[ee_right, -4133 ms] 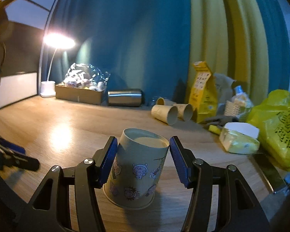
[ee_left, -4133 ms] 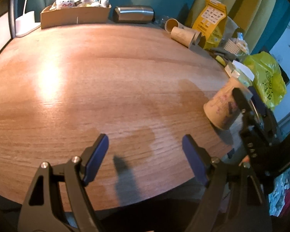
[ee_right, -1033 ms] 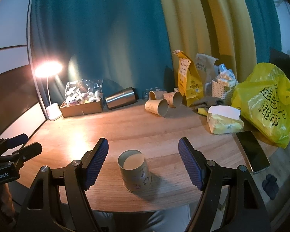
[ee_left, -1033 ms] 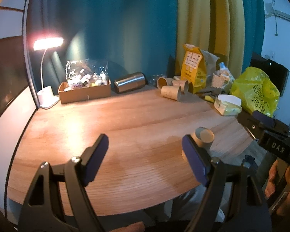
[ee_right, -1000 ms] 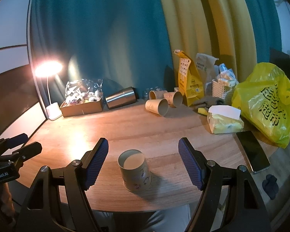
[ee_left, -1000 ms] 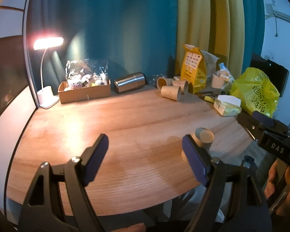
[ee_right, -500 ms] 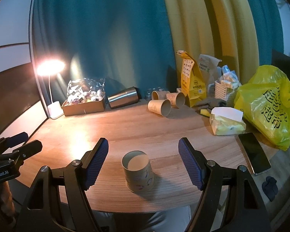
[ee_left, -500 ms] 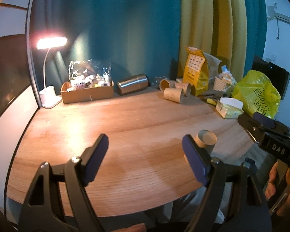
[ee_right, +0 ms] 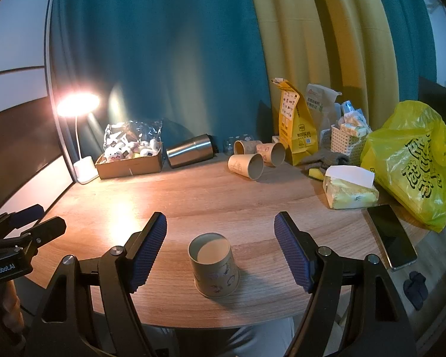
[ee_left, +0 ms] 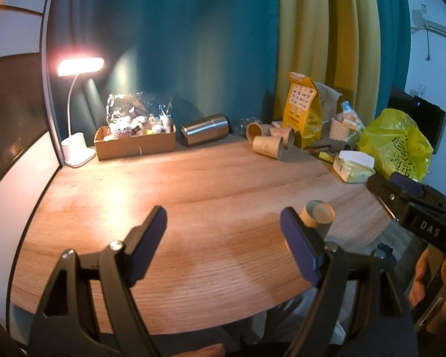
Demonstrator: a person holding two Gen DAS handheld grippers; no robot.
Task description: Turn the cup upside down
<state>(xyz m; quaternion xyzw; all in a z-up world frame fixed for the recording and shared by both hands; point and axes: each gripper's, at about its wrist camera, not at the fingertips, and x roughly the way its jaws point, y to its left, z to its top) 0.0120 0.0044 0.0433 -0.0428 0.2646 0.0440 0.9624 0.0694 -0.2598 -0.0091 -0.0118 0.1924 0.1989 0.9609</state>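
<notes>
A brown paper cup with small cartoon prints (ee_right: 214,266) stands upside down on the round wooden table (ee_right: 208,196), near its front edge, flat base up. My right gripper (ee_right: 220,250) is open and empty, held back above the cup, which shows between its fingers. In the left wrist view the same cup (ee_left: 316,217) stands just behind the right finger of my left gripper (ee_left: 223,248), which is open and empty over the table's front. The right gripper's body shows at the far right in that view.
At the back stand a lit desk lamp (ee_right: 78,104), a cardboard box of wrapped items (ee_right: 129,162), a lying steel tumbler (ee_right: 190,150), three lying paper cups (ee_right: 246,165) and a yellow bag (ee_right: 295,131). A tissue pack (ee_right: 349,190), a phone (ee_right: 391,236) and a yellow plastic bag (ee_right: 416,160) lie right.
The right gripper has let go of the cup and both grippers have drawn back from the table. Over the last second the views shifted slightly; the cup stays upside down in place.
</notes>
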